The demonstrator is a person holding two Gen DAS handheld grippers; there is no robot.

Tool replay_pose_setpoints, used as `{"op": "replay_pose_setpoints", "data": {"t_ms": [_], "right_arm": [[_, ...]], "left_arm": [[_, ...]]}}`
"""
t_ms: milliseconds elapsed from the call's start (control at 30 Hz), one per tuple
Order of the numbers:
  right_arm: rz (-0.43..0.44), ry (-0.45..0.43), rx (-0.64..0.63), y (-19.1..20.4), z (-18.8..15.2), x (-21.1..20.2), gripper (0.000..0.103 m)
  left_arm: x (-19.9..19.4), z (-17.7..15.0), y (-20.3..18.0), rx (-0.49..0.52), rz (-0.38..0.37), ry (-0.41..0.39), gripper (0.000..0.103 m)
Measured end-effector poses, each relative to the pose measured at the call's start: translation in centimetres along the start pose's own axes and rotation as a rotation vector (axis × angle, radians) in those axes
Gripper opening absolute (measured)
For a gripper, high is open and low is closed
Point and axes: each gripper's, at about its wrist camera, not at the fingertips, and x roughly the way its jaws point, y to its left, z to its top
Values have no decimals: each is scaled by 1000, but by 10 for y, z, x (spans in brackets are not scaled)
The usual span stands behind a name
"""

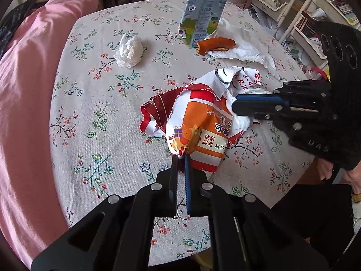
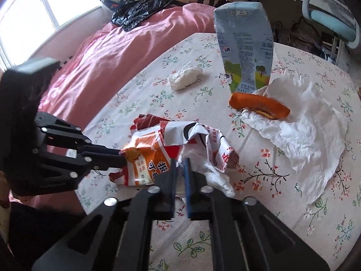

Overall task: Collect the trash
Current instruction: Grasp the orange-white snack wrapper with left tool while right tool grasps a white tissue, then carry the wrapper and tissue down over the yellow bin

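A crumpled orange, red and white paper bag [image 1: 198, 122] lies on the floral tablecloth [image 1: 101, 117]. My left gripper [image 1: 180, 157] is shut on its near orange corner. My right gripper [image 1: 234, 106] comes in from the right and is shut on the bag's white inner edge. In the right wrist view the right gripper [image 2: 180, 160] pinches the bag [image 2: 158, 153], and the left gripper [image 2: 123, 158] holds its left end. A crumpled tissue ball [image 1: 129, 50], a blue milk carton [image 1: 203, 11], an orange peel [image 1: 215, 44] and a white napkin [image 1: 246, 49] lie farther back.
A pink bedcover [image 1: 24, 103] borders the table on the left, with a black plastic bag [image 2: 144, 9] on it. White shelves with books [image 1: 304, 13] stand at the back right. A blue chair [image 2: 334, 27] stands behind the table.
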Motion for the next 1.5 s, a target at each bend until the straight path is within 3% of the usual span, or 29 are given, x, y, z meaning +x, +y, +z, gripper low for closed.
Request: {"op": "replay_pose_setpoints", "data": {"t_ms": [100,200,333,433,500,600,667,867,1067,1133,1200,1267,1300,1333,1367,1500], "right_arm": [[102,-46,68,-13,2,-28,5],[99,-59,79,-24,-3,-47,5],[38,-24,99,-41,-14,-47,5],[-3,17,94,-46,-20,-34,6],[-19,42,82,-47,-22,-29,7],[-32,52,69,-47,-22,-27,12],[-44,52,59,-48,-22,-27,28],[-65,32,19,-46,-19,-28,55],[-107,30,-1,-50,-19,-23,58],[-112,29,-5,-50,-18,-23,57],[-126,27,-3,-51,-18,-23,50],[-141,25,10,-55,-18,-24,36],[-142,23,24,-58,-18,-26,33],[-143,20,38,-61,-19,-27,25],[-147,20,49,-64,-19,-28,16],[-105,4,100,-69,-21,-37,12]], "left_arm": [[-3,-1,4,-5,11,0,4],[-14,-3,8,5,34,-12,8],[-34,-1,11,15,26,-87,43],[-38,10,2,38,-5,-160,57],[-30,21,-9,72,-2,-184,61],[-9,34,-19,89,22,-169,64],[5,40,-22,92,53,-148,65],[14,54,-24,108,98,-184,74],[34,52,-31,136,94,-149,81],[34,50,-33,132,72,-131,79],[32,48,-36,138,45,-126,70],[28,46,-39,144,16,-121,47],[26,45,-40,139,2,-118,41],[25,44,-41,135,-11,-114,27],[24,42,-42,128,-26,-112,24],[12,31,-42,97,-37,-134,17]]}}
